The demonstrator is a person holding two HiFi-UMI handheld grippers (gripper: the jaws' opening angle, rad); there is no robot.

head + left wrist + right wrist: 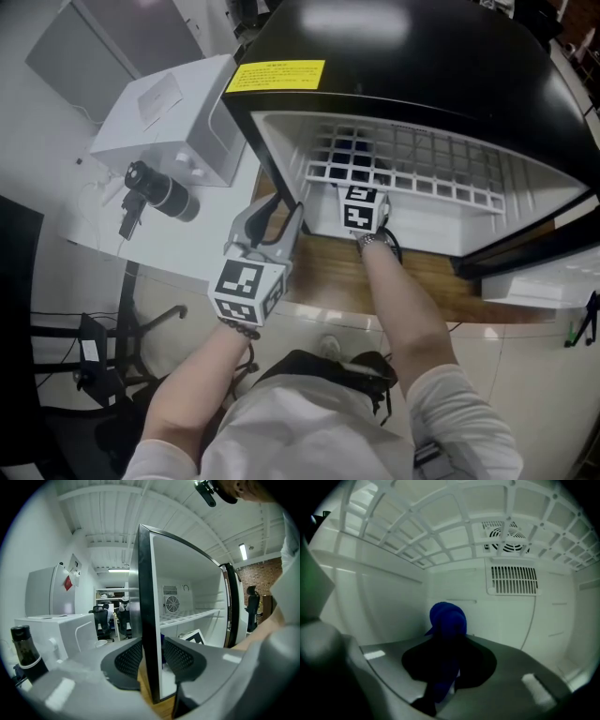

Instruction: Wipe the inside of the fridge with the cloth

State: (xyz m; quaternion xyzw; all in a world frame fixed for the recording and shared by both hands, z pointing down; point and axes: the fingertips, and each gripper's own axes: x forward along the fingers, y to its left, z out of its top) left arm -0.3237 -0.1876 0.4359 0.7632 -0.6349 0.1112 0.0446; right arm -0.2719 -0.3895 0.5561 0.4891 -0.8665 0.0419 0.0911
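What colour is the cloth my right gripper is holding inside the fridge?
Plain deep blue, no pattern visible. The cloth shows best in the right gripper view.

We note white box point(178, 112) left of left gripper point(274, 216); dark bottle point(161, 190) just beside box. Wooden tabletop point(497, 298) beneath gripper. Far beyond its jaws: seated people point(105, 613), ceiling lamp point(243, 551), brick wall point(268, 573).

Fridge point(422, 56) open at front. Wire shelf point(412, 173) roofs lower bay: low headroom beneath. Right hand-held gripper point(447, 667) with cloth point(447, 620) fills bay's left part; floor toward fridge's right wall free. Left wall point(146, 620) clamped between jaws of left hand-held gripper point(152, 660). White box point(169, 112) and bottle point(26, 653) crowd counter left of fridge.
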